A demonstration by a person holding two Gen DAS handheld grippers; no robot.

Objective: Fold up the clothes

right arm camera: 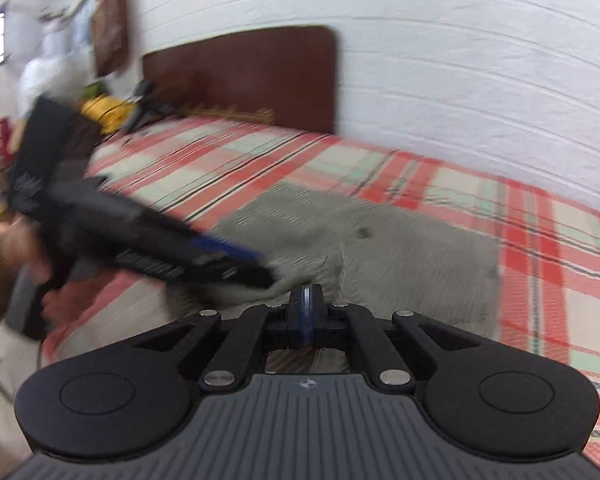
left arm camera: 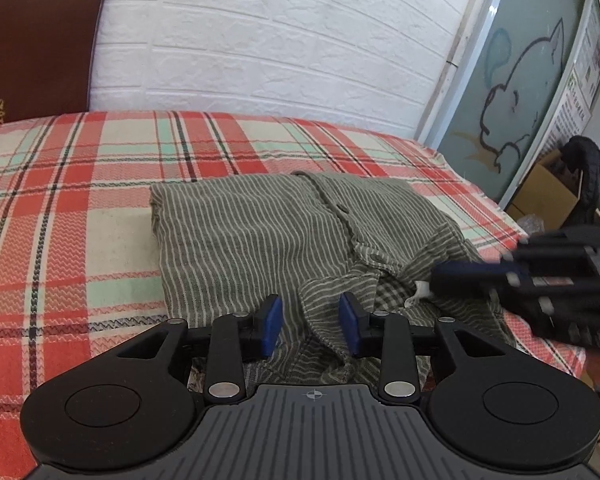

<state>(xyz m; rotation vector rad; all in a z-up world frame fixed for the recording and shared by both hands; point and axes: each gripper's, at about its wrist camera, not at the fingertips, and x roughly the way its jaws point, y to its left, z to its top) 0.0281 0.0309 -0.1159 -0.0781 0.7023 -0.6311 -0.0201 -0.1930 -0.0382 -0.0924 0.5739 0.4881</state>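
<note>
A grey-green striped garment (left arm camera: 252,236) lies partly folded on the plaid bed; in the blurred right wrist view the garment (right arm camera: 400,264) is a grey patch. My left gripper (left arm camera: 312,326) is open over its near edge. A loose fold of the cloth stands between the blue pads (left arm camera: 274,324), which do not press on it. My right gripper (left arm camera: 434,278) comes in from the right, shut on the garment's rumpled edge by a small white label (left arm camera: 420,292). Seen from its own camera, the right gripper (right arm camera: 308,312) has its pads together. The left gripper (right arm camera: 256,268) is a blur at the left, in a hand (right arm camera: 24,252).
The plaid sheet (left arm camera: 80,200) covers the bed, with a brown headboard (left arm camera: 36,44) and white brick wall (left arm camera: 280,40) behind. Past the bed's right edge are a glass door (left arm camera: 520,80), a cardboard box (left arm camera: 548,192) and dark clothing (left arm camera: 588,176). Yellow items (right arm camera: 108,112) lie by the headboard.
</note>
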